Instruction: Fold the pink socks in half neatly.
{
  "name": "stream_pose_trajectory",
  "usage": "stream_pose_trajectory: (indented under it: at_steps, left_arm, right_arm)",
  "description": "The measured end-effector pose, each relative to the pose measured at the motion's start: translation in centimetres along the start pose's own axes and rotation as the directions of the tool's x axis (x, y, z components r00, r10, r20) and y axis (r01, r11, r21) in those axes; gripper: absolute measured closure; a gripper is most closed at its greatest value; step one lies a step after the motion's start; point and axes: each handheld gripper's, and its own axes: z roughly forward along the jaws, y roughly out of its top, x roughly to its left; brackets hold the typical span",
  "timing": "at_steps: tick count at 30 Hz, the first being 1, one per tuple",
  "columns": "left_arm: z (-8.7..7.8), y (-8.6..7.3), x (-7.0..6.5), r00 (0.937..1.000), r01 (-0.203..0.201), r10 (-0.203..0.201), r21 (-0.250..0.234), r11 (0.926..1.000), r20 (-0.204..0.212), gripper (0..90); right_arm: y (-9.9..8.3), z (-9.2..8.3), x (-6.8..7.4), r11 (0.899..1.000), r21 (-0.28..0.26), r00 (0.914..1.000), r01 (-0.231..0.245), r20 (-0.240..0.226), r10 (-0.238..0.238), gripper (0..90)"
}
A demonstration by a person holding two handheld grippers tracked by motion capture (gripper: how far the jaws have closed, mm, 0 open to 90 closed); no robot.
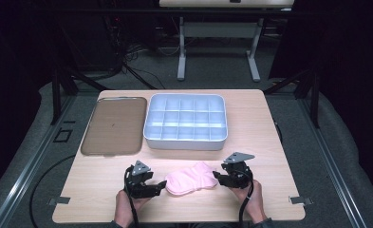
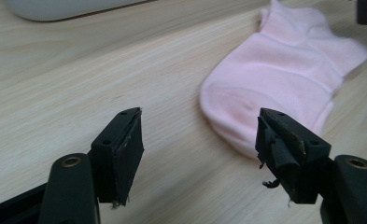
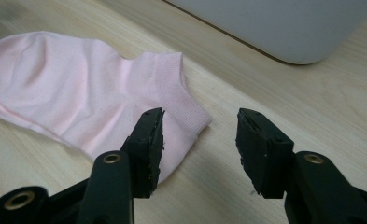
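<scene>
sock: pink cotton ankle sock [image 1: 191, 178] flat on wooden counter [image 1: 269, 142], near front edge
around sock: grey compartment tray [image 1: 186, 121] behind, brown flat tray [image 1: 112, 124] behind-left, nothing blocking
left gripper [image 1: 161, 186]: jaws part-open, empty, at sock's toe
right gripper [image 1: 216, 176]: jaws part-open, empty, at sock's cuff

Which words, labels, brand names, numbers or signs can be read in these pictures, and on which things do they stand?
None: no readable text in any view.
Pink sock: plain, no print or label.
White compartment box: bare walls.
Brown tray: one small dark speck, no letters.
Left gripper and right gripper: black fingers with screw holes, no marking.
Wooden table: wood grain alone.
</scene>
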Motion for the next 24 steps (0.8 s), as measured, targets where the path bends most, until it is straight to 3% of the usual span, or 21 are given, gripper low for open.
stream_pose_trajectory:
  at_steps: [1, 7, 12, 13, 17, 24]
  left_arm:
    - [0.1, 0.2, -0.1, 0.9999, -0.013, 0.013, 0.01, 0.9999, 0.008, 36.5]
    - [1.9, 0.2, -0.1, 0.9986, -0.054, 0.054, 0.074, 0.9958, -0.002, 55.6]
    - [1.8, -0.1, 0.0, 0.9978, -0.066, 0.066, 0.062, 0.9959, 0.01, 60.5]
    - [1.8, -0.2, 0.0, 0.9963, -0.086, 0.086, 0.057, 0.9947, 0.004, 61.1]
    - [1.8, -0.3, -0.1, 0.9951, -0.099, 0.099, 0.053, 0.9937, 0.005, 66.5]
    - [1.8, -0.2, 0.2, 0.9917, -0.127, 0.126, 0.061, 0.99, 0.026, 75.2]
  right_arm:
    - [0.1, 0.1, 0.0, 1.0, 0.0, 1.0, 0.0, 0.001, 0.0, 50.6]
    - [0.2, 0.7, -0.3, 0.999, -0.003, 0.9994, -0.032, 0.014, 0.032, 49.9]
    - [0.2, 1.3, -0.3, 0.999, 0.015, 0.9996, -0.028, 0.01, 0.028, 52.2]
    - [0.2, 1.7, -0.4, 0.999, 0.034, 0.9993, -0.037, -0.01, 0.037, 53.5]
    - [0.3, 1.9, -0.3, 0.999, 0.031, 0.9995, -0.031, -0.009, 0.032, 56.3]
    - [-0.2, 2.3, 0.3, 0.998, 0.059, 0.9997, 0.023, -0.004, -0.023, 70.2]
